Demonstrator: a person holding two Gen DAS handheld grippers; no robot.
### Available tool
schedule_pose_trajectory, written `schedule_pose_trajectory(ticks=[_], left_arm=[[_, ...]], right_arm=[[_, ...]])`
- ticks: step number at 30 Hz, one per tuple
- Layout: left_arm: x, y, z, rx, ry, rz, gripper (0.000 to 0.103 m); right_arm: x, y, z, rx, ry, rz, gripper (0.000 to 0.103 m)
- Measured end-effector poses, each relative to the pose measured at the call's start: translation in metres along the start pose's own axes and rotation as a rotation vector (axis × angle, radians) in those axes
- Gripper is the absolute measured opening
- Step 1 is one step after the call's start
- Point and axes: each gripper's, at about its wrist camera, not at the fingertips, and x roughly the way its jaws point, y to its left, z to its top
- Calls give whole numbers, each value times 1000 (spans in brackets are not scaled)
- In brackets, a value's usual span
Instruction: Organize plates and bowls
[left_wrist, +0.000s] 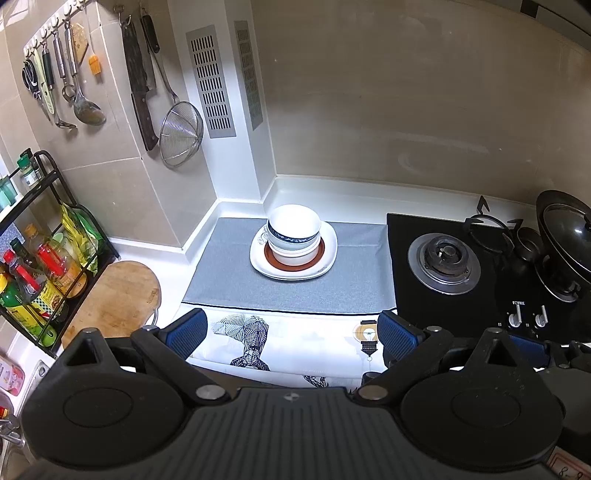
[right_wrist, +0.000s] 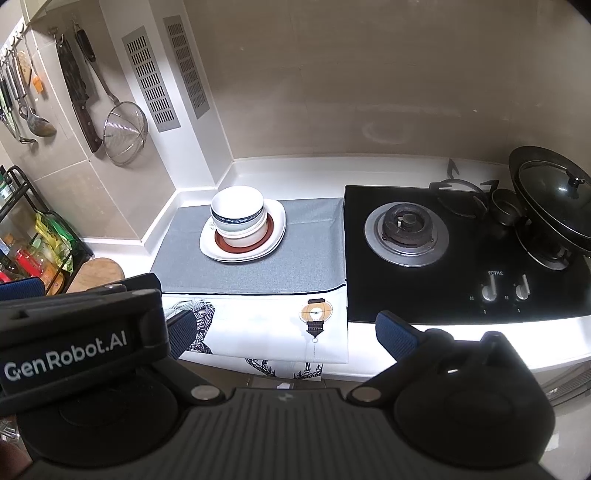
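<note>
A stack of bowls (left_wrist: 294, 230) (right_wrist: 238, 212), white with a blue-banded one near the top, stands on stacked plates (left_wrist: 328, 251) (right_wrist: 275, 230), the upper one with a red-brown ring. The pile rests on a grey mat (left_wrist: 354, 280) (right_wrist: 306, 258) at the back of the counter. My left gripper (left_wrist: 291, 332) hangs open well in front of the pile, with nothing between its blue pads. My right gripper (right_wrist: 288, 334) is also open and empty, near the counter's front edge. The left gripper's black body (right_wrist: 74, 332) shows at the left of the right wrist view.
A black gas hob (left_wrist: 480, 266) (right_wrist: 461, 251) with a lidded wok (left_wrist: 565, 236) (right_wrist: 554, 199) fills the right. A patterned white cloth (left_wrist: 288, 339) (right_wrist: 266, 325) drapes over the front edge. A condiment rack (left_wrist: 44, 258), a round wooden board (left_wrist: 118, 299) and hanging utensils (left_wrist: 81, 81) stand at the left.
</note>
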Motion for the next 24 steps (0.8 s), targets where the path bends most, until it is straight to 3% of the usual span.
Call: schedule_pose_trajectory(ticks=[16, 24], left_arm=[[7, 3, 6, 14, -3, -9, 101], [31, 22, 19, 7, 12, -26, 103]], right_arm=[[4, 3, 3, 7, -6, -9, 103], [25, 19, 16, -2, 6, -15, 103]])
